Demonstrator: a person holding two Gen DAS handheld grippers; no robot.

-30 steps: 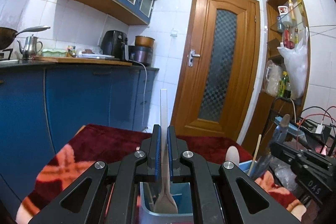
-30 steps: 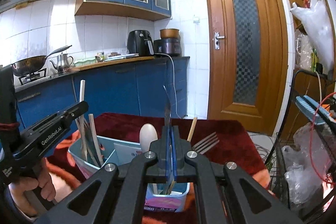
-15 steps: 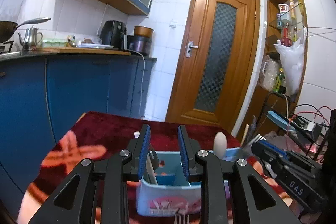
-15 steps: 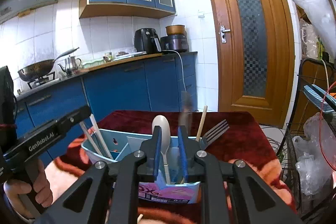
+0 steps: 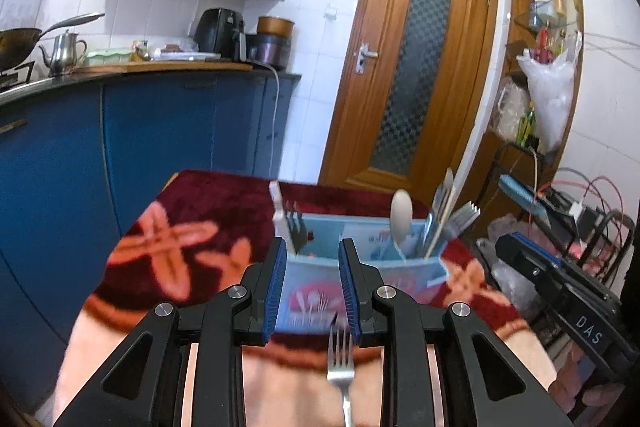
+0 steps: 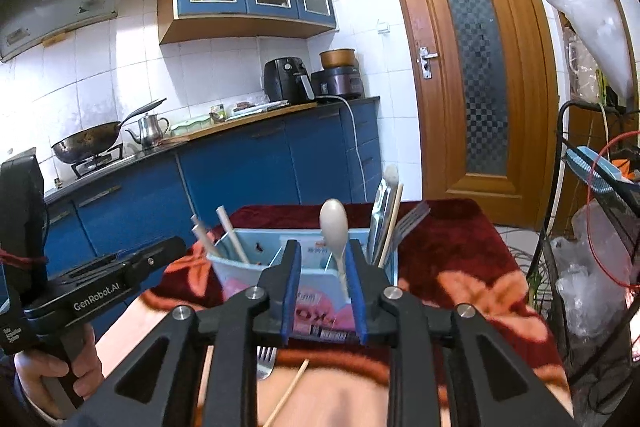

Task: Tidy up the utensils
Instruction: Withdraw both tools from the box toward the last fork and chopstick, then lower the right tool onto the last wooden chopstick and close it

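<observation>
A light blue utensil caddy (image 5: 360, 267) (image 6: 248, 269) stands on the red patterned cloth. It holds a white spoon (image 5: 401, 213) (image 6: 334, 223), forks (image 6: 412, 221), chopsticks (image 6: 234, 239) and a knife (image 6: 382, 211). My left gripper (image 5: 313, 287) is open and empty, just in front of the caddy. A metal fork (image 5: 340, 359) lies on the cloth below it. My right gripper (image 6: 323, 291) is open and empty, in front of the caddy. A fork head (image 6: 265, 361) and a wooden chopstick (image 6: 288, 393) lie under it.
The table with the red cloth (image 5: 208, 211) stands beside blue kitchen cabinets (image 5: 140, 131). A wooden door (image 5: 408, 67) is behind. A wire rack with bags and cables (image 6: 592, 267) stands at the right. The other gripper's body (image 5: 568, 299) is at the right of the left view.
Both grippers opened and let their utensils drop into the caddy, the left a white spoon, the right a knife. Both have pulled back and lower from the caddy.
</observation>
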